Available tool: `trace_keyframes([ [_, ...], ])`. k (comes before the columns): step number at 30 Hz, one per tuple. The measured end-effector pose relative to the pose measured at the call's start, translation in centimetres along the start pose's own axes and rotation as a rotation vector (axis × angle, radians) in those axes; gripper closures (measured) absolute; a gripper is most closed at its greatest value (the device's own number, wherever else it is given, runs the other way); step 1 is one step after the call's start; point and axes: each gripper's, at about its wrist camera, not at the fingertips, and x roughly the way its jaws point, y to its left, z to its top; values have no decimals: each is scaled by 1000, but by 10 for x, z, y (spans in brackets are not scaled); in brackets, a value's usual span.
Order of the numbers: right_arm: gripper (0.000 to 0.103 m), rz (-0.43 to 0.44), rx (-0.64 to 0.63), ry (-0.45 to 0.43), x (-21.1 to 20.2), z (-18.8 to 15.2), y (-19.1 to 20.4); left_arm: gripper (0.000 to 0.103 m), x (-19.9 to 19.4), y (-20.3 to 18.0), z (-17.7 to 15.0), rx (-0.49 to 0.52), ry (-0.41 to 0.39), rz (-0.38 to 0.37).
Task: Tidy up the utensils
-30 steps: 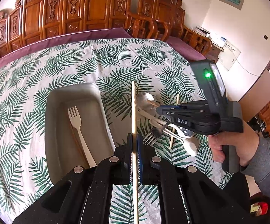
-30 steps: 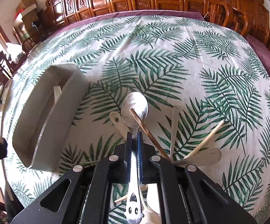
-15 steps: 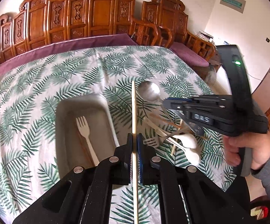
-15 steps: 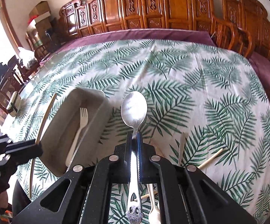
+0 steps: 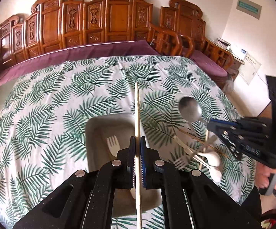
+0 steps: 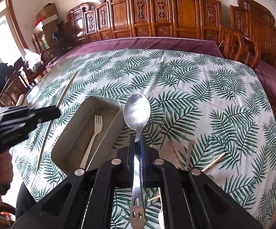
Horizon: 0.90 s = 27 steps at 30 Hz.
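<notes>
Steel first: the metal spoon [image 6: 137,111] is clamped by its handle in the right gripper [image 6: 137,143], bowl forward, held in the air just right of the grey tray [image 6: 72,143] and above the palm-print tablecloth [image 6: 204,87]. The left gripper [image 5: 137,143] is clenched on a single pale chopstick [image 5: 137,110], which points ahead over the tray's right wall. Both grips are narrow pinches on long, thin things, so I judge the main risk is pivoting: the spoon's heavy bowl could swing down when tilted for release and land across the rim rather than inside. The chopstick, long as it is, may bridge the tray ends or roll off the cloth if let go too high. With both tools converging on one narrow tray, they could also knock each other. Counting: one tray holding one pale fork [image 6: 96,131]; one steel spoon and one chopstick in hand; in the loose pile [image 5: 199,150] right of the tray, at least one more fork, two white spoons and a few sticks, though they overlap too much to number surely. Carved wooden chairs [image 5: 116,19] line the far side.
</notes>
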Motion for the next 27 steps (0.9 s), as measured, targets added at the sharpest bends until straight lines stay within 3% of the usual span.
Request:
trace_keyframes([
  [12,97,22,-10,10,4,-3,17,99,33,21,0,-24,54,41],
  [13,97,22,-10,11,4,-4,18,98,35,23,-1,-29,60,50],
  [14,97,22,-12,12,5,-4,20,90,36,24,-2,-34,65,55],
  [16,97,24,-20,15,7,-3,25,83,34,27,-4,-44,59,60],
  [27,97,52,-54,30,26,-1,66,82,-11,44,-25,-71,-3,79],
])
